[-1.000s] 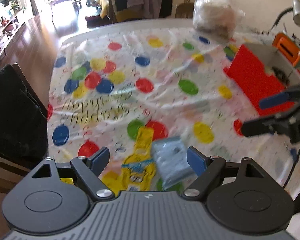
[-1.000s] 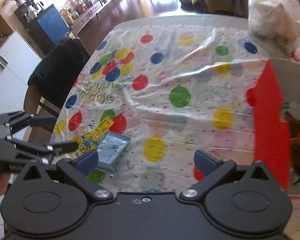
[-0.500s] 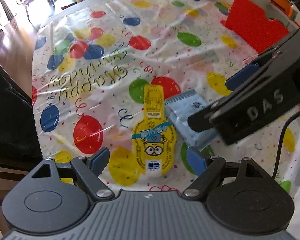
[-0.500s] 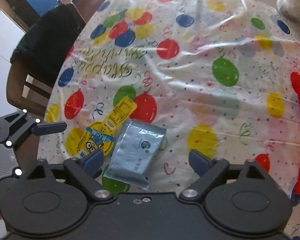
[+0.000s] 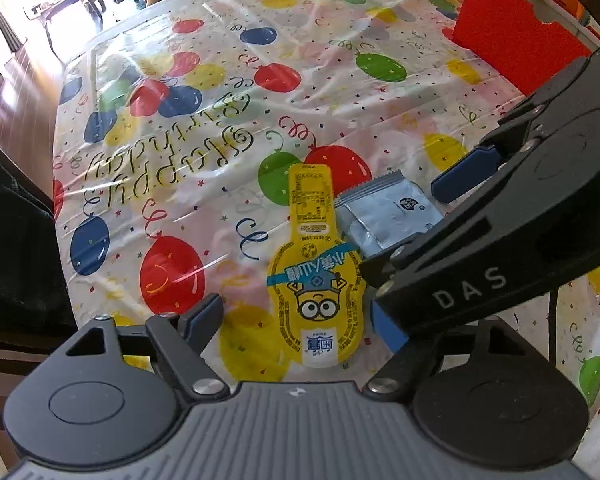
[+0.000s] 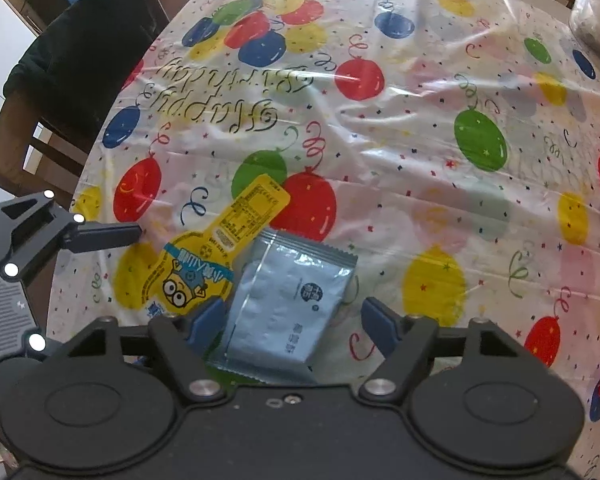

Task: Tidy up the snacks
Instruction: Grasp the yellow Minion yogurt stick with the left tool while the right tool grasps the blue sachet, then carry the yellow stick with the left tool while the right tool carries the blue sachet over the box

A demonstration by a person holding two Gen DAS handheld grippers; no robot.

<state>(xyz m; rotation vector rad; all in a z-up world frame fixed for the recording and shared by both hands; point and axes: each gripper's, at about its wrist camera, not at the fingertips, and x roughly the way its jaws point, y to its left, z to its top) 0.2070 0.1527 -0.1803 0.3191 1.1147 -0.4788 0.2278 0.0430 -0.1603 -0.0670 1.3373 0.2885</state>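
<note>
Both grippers pointed down over the balloon-print tablecloth (image 6: 400,128), where the yellow pouch (image 5: 320,280) and the blue packet (image 6: 292,300) lay flat, side by side and touching. The left gripper (image 5: 296,324) stood apart astride the pouch's wide end, pads clear of it. The right gripper (image 6: 296,320) had just been closing, jaws not yet together, with the packet between them and no pad pressing; a red box (image 5: 512,44) sat well apart.

tablecloth (image 6: 400,128): glossy wrinkled plastic | yellow snack pack (image 5: 320,280): smooth glossy | pale blue packet (image 6: 288,296): crinkled shiny foil | grippers: matt black plastic
</note>
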